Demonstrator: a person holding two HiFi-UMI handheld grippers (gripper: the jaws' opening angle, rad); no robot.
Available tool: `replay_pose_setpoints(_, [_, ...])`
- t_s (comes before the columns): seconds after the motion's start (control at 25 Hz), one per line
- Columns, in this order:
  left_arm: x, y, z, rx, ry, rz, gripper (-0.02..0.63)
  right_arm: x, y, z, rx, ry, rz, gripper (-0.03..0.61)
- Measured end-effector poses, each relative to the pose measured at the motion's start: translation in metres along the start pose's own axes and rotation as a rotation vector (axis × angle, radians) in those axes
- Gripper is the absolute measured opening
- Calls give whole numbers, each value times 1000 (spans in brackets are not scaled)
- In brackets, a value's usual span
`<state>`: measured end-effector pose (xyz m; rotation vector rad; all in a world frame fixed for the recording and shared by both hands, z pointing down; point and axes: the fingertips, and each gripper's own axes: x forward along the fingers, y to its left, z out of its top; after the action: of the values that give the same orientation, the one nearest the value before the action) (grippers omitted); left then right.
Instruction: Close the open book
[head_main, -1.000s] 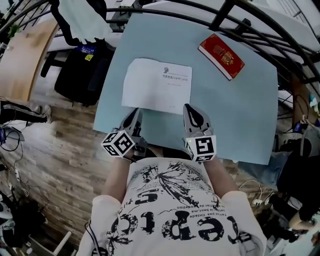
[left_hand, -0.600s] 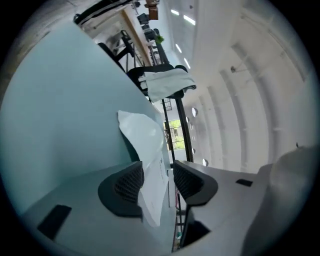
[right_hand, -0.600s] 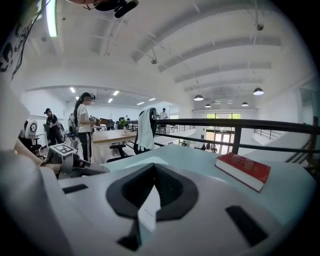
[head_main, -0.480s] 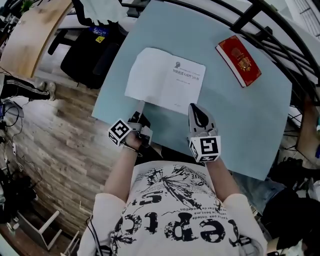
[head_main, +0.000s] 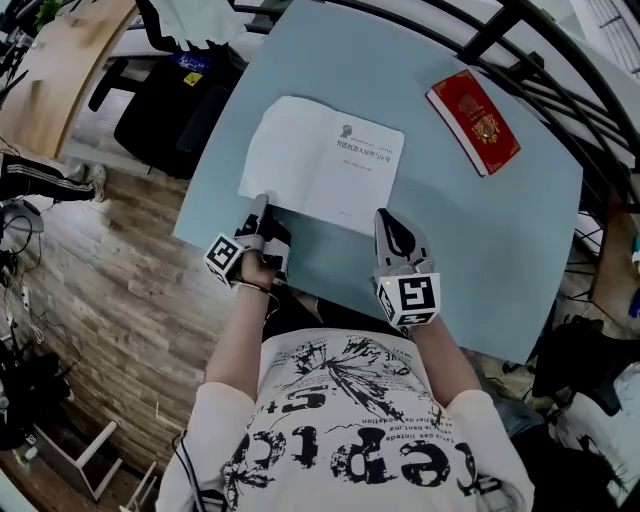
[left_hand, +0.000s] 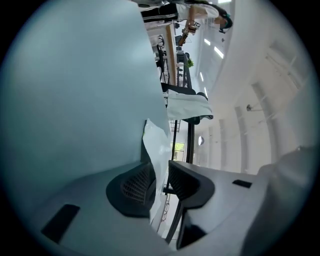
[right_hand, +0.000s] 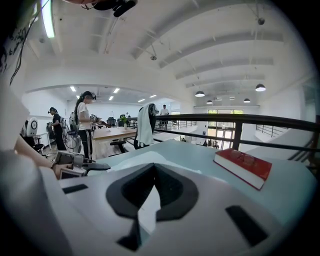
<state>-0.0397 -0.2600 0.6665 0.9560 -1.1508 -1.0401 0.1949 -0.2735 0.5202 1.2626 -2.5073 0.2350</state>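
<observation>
The open book (head_main: 320, 165) lies flat on the light blue table (head_main: 480, 230), white pages up. My left gripper (head_main: 260, 203) is rolled onto its side at the book's near left corner. In the left gripper view its jaws (left_hand: 160, 166) are closing with the thin edge of a white page (left_hand: 154, 142) between the pads, and a gap still shows beside the page. My right gripper (head_main: 385, 220) rests just short of the book's near edge, right of its middle. Its fingertips (right_hand: 154, 165) meet, with nothing held.
A closed red book (head_main: 473, 122) lies at the table's far right. A black railing (head_main: 520, 30) curves behind the table. A black chair (head_main: 165, 110) stands off the table's left side on the wooden floor. People stand far off in the right gripper view.
My left gripper has rolled onto its side, dropped to the book's near left corner and opened around a page edge. The right gripper sank a little.
</observation>
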Motion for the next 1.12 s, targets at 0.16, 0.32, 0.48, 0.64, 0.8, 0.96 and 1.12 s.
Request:
replay_pose_setpoints(0.16, [5,-2,2,-43,-7,-1,56,-2,-3,-1,1,3,-10,11])
replay_pose_setpoints(0.32, [0,-1,2,-8,5,12,29,-4,-2,1,-1,-2,-11,11])
replay_pose_setpoints(0.48, [-2,-20,-5,72,51,-48,23,-6,-2,5,-1,-8,-18,11])
replay_pose_setpoints(0.64, [-7,-34,-13,211,101,-53,21,-8,0,10,-3,-17,-29,11])
replay_pose_setpoints(0.8, [-7,-55,-31,385,175,-83,21,-7,3,15,-14,-30,-38,11])
replay_pose_setpoints(0.96, [-11,-71,-56,661,258,-96,21,-9,2,15,-11,-36,-59,11])
replay_pose_setpoints(1.12, [-13,-80,-81,1016,329,-90,21,-12,-4,19,-1,-49,-92,11])
